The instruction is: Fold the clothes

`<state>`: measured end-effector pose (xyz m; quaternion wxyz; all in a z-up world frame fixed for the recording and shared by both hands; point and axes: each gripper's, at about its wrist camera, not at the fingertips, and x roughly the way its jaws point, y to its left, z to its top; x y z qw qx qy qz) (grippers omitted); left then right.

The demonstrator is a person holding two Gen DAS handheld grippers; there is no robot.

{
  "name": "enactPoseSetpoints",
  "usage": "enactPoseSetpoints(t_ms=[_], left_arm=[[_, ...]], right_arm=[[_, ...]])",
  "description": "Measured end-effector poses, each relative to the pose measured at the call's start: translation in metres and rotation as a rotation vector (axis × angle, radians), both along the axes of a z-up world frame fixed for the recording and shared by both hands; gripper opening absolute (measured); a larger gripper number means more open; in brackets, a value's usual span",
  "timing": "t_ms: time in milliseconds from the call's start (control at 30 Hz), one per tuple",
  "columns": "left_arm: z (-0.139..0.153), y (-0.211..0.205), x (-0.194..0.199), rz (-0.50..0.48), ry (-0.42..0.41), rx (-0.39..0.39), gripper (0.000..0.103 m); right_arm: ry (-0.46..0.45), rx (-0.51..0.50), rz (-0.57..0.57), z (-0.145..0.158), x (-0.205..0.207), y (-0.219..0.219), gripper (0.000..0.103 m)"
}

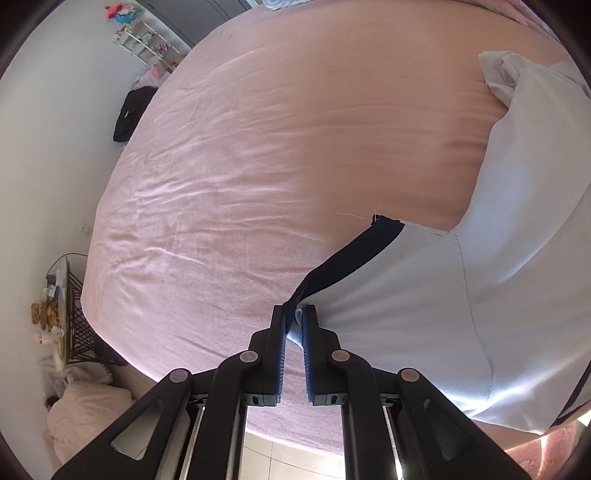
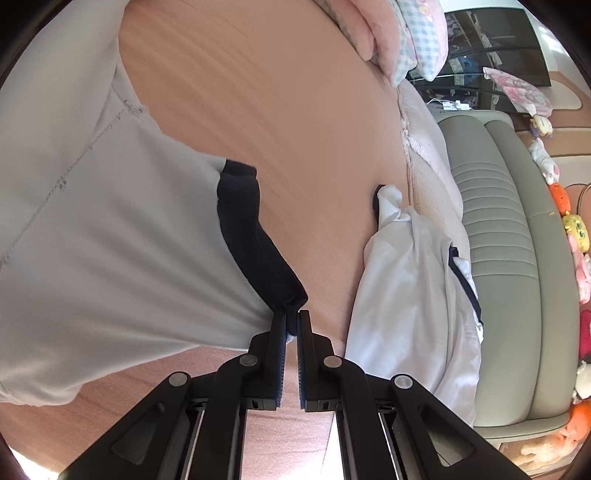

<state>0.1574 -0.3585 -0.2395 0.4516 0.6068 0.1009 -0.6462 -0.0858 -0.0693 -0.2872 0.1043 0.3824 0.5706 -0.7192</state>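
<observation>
You've got a pink bedspread (image 1: 229,177) filling most of both views, lightly creased. Off its left edge: white wall (image 1: 55,122), white wire shelf (image 1: 142,35) with clutter, a black bag (image 1: 127,116) on the floor, a black wire rack (image 1: 79,325) holding small bottles. Off its right edge: grey-green padded headboard (image 2: 495,236), plush toys (image 2: 576,229) lined beside it, checked pillows (image 2: 417,33) at the far corner. Pale tiled floor (image 1: 291,458) below.

The left hand-held gripper (image 1: 294,317) pinches the edge of a white garment (image 1: 424,295) where its dark navy band (image 1: 354,251) ends, jaws closed on the cloth. The garment stretches away to the right over a bed (image 1: 258,166) covered in a wrinkled pink sheet.
</observation>
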Motion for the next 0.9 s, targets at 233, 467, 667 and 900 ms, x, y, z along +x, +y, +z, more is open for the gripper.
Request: enactPoseSetpoints(t_ms=[233,467,667,900], left_arm=[[0.018,-0.012,-0.001,0.024,0.157,0.082,0.008],[0.029,-0.012,-0.01,0.013,0.162,0.082,0.009],[0.036,-0.009,-0.017,-0.015,0.134,0.046,0.01],[0.057,-0.008,-0.024,-0.073,0.254,0.021,0.025]], right_arm=[[-0.087,-0.156,-0.131,0.025,-0.016,0.022,0.0],[-0.209,-0.286,-0.108,0.042,-0.013,0.006,0.044],[-0.173,-0.296,0.029,0.051,0.0,-0.008,0.068],[-0.197,-0.334,0.12,0.062,0.01,-0.03,0.069]])
